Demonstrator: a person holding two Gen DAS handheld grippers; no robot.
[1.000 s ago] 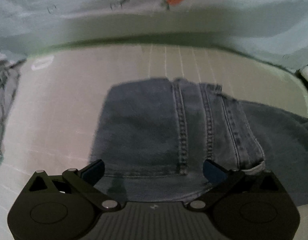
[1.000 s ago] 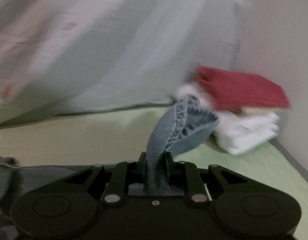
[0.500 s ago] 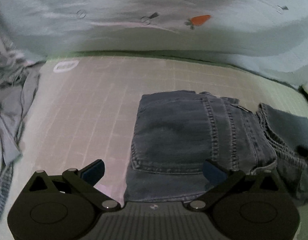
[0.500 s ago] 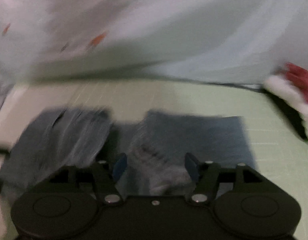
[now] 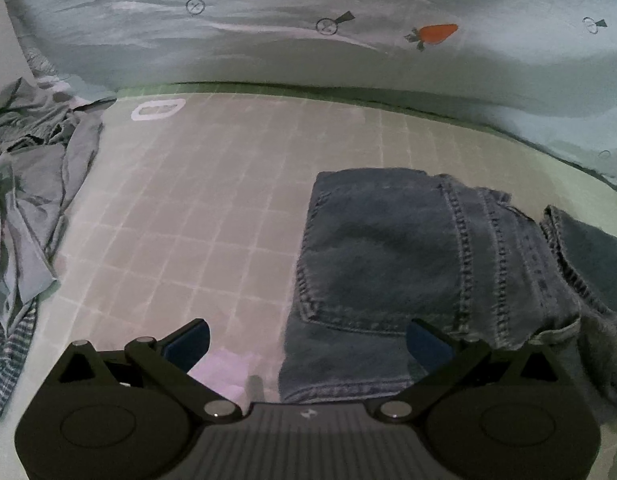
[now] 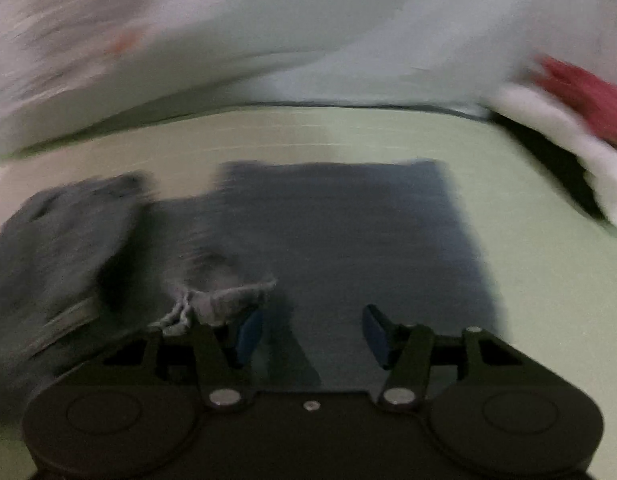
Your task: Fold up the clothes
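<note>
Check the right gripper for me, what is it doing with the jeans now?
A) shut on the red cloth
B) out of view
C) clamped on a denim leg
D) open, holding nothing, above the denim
D: the right gripper has its blue-padded fingers spread apart with nothing between them, over the folded jeans.

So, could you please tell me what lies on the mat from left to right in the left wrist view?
Crumpled grey cloth heap → white oval mat label → folded blue denim jeans → loose blue denim leg end.
</note>
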